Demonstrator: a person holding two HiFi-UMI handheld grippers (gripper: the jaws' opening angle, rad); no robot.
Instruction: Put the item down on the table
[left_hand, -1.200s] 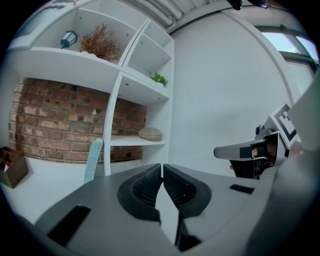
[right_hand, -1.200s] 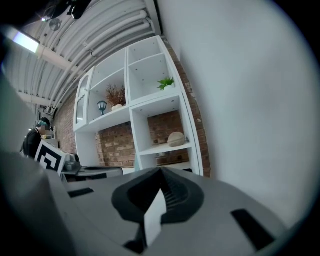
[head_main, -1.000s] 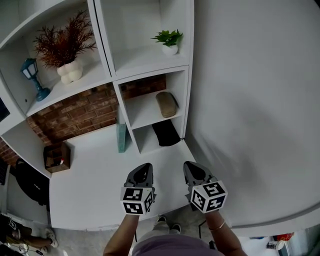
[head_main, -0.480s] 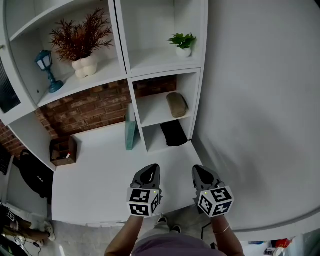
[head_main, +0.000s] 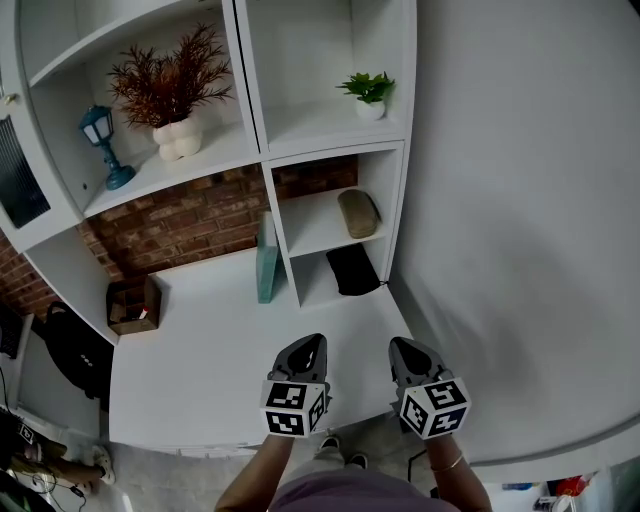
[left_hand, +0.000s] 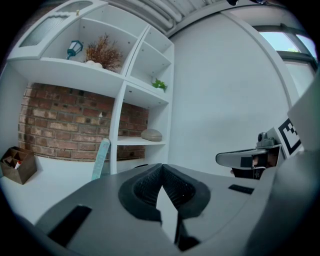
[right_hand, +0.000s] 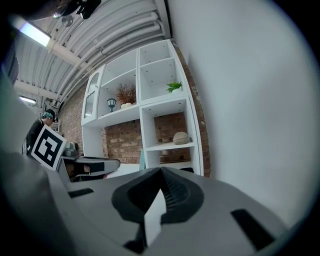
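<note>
Two closed tools, nothing held
Grey left gripper (head_main: 311, 346) and grey right gripper (head_main: 404, 348) stayed shut above the white table (head_main: 190, 350); placing seemed finished.

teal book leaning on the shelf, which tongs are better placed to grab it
Left, probably. The teal book leans against the shelf upright, nearer the left tongs. The right tongs sit farther over and would have to cross. Both are shut and empty.
</note>
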